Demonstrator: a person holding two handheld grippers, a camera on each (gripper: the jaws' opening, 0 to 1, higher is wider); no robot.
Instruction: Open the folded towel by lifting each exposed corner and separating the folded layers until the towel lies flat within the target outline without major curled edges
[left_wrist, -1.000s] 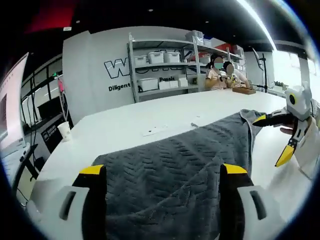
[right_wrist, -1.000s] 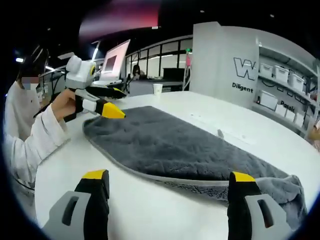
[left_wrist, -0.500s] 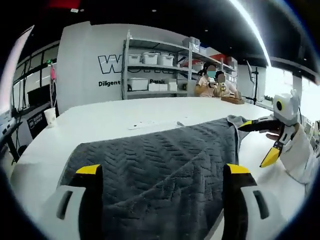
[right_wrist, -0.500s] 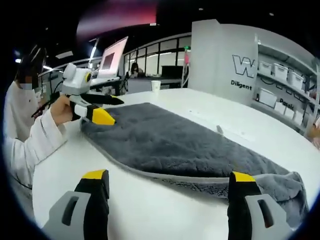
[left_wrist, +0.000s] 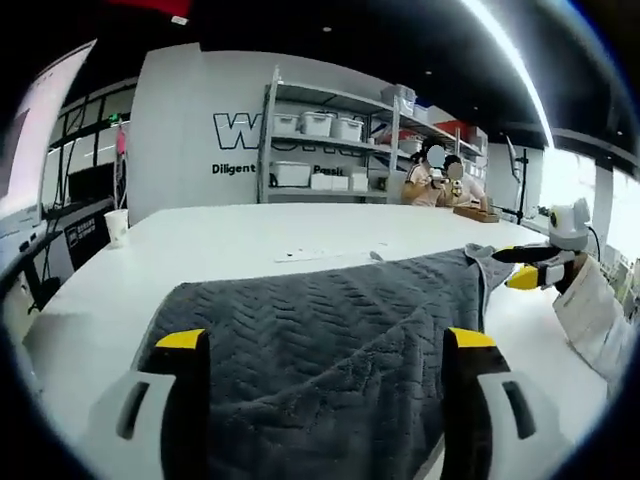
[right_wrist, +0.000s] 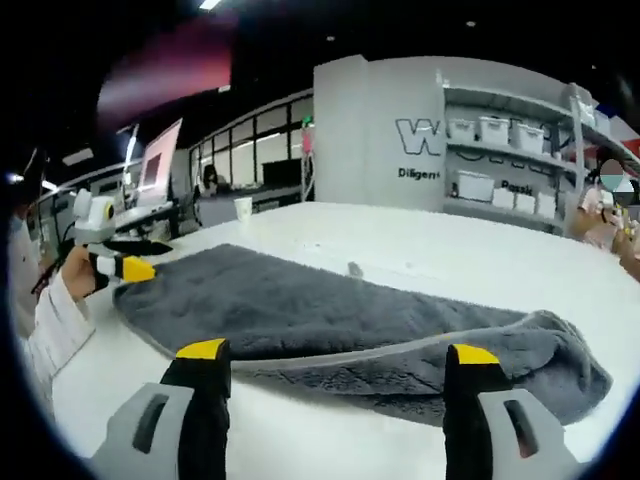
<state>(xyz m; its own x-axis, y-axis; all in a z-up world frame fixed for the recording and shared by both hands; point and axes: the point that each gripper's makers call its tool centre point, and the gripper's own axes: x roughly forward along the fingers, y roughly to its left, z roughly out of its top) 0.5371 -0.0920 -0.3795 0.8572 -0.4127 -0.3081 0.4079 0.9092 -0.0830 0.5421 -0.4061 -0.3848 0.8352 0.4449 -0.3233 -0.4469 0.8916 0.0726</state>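
Bright ceiling strip light (left_wrist: 510, 45) (glaring), fisheye-warped edges.

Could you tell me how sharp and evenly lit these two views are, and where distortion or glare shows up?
Left gripper view: the grey towel shows a crisp weave, the shelving bows with the fisheye, and a ceiling light strip glares at upper right. Right gripper view: softer overall, the towel's nap looks smeared, the white table is bright, and the left gripper is small and hazy.
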